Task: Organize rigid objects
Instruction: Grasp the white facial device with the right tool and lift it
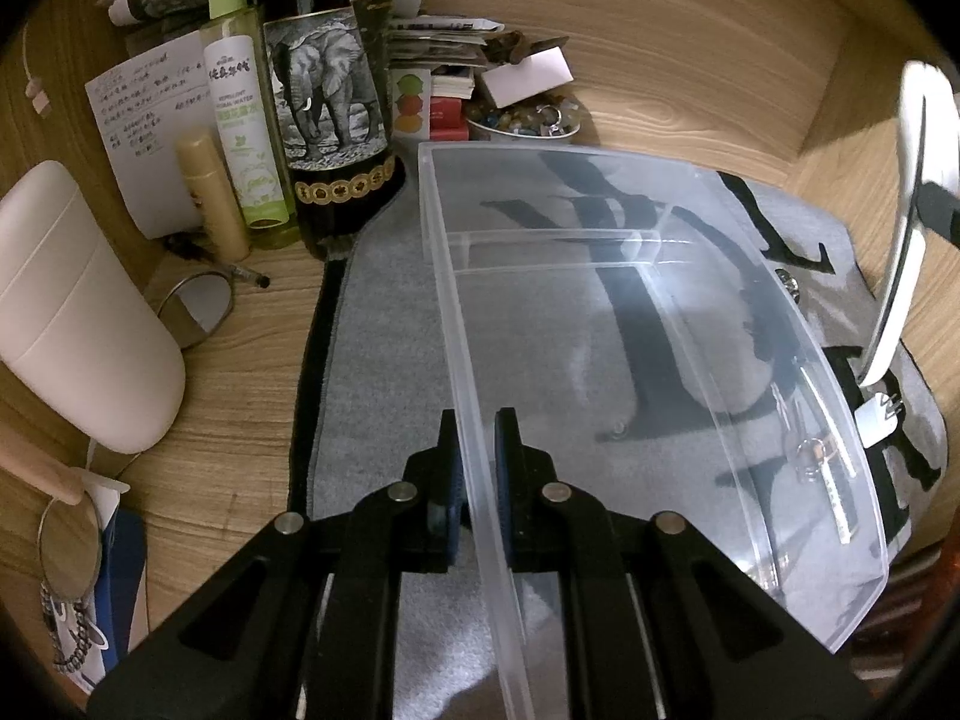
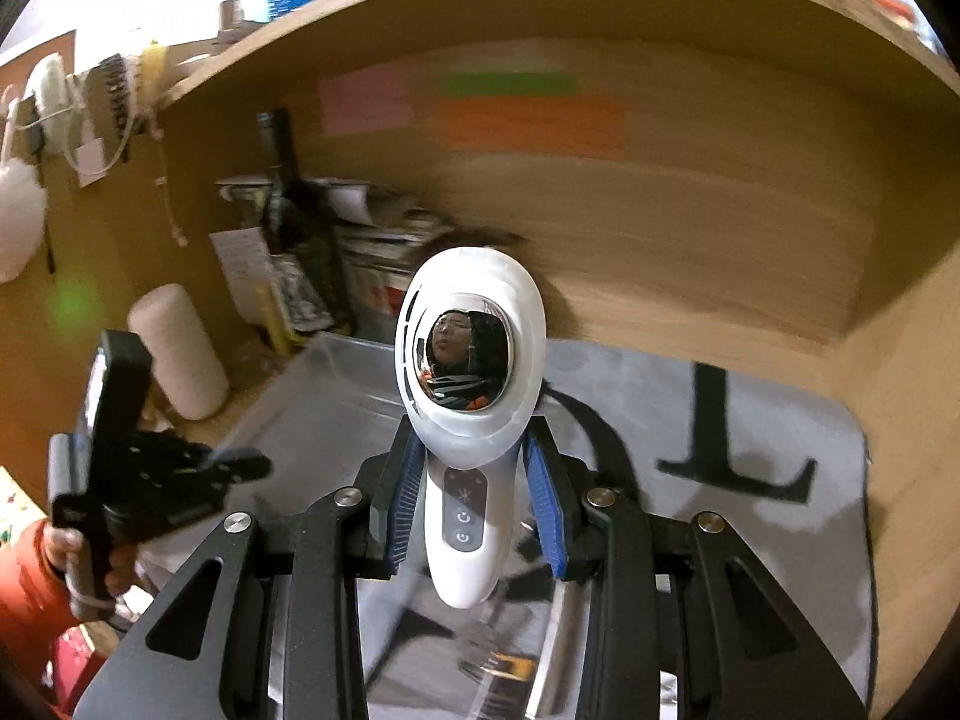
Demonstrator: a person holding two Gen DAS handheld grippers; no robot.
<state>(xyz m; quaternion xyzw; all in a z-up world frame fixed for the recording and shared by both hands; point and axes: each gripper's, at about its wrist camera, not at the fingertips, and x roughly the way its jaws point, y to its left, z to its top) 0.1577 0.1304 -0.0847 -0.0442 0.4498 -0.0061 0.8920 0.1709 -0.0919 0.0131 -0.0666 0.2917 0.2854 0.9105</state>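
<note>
The left gripper (image 1: 477,468) fingers pinch the clear box (image 1: 630,312) wall to steady it; the right gripper (image 2: 474,510) fingers squeeze the white device (image 2: 471,396), mid-frame, ready to drop in

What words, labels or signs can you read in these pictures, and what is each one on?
"REPELLENT FLORAL WATER": tall green spray bottle; the Chinese brand characters above it are too small to read.
Handwritten white paper sheet: too small to read.
Dark glass bottle with elephant label: picture only, no legible words.
White handheld device with mirrored oval head: a snowflake sign and two power signs on its grey button strip.
Grey mat: big black strokes, only partly visible.
</note>
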